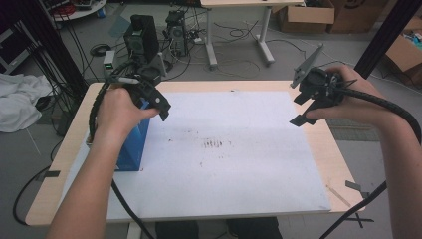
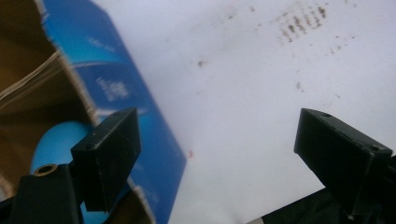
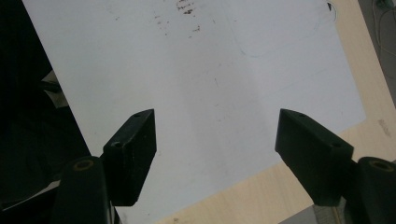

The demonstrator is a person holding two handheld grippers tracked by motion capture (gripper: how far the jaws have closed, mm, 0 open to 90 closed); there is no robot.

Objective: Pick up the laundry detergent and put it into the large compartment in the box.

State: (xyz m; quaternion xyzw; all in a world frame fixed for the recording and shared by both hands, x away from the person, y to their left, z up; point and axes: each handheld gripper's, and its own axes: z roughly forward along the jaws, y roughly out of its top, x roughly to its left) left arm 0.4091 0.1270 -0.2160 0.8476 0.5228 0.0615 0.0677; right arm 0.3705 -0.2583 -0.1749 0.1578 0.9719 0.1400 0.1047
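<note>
Two grippers hover with jaws spread, empty. Left gripper (image 1: 158, 106) sits just above an open blue box (image 1: 133, 144) near the table's (image 1: 343, 164) left edge; right gripper (image 1: 304, 108) hangs near the right edge. Thin cardboard, probably light, crushable; grip one wall's rim.

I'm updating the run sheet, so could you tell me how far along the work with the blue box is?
Done, it seems: the blue box stands open-topped at the left edge of the white sheet. In hand: nothing; the left gripper is open beside the box's top and the right gripper is open over bare sheet. What remains cannot be told from here.
</note>
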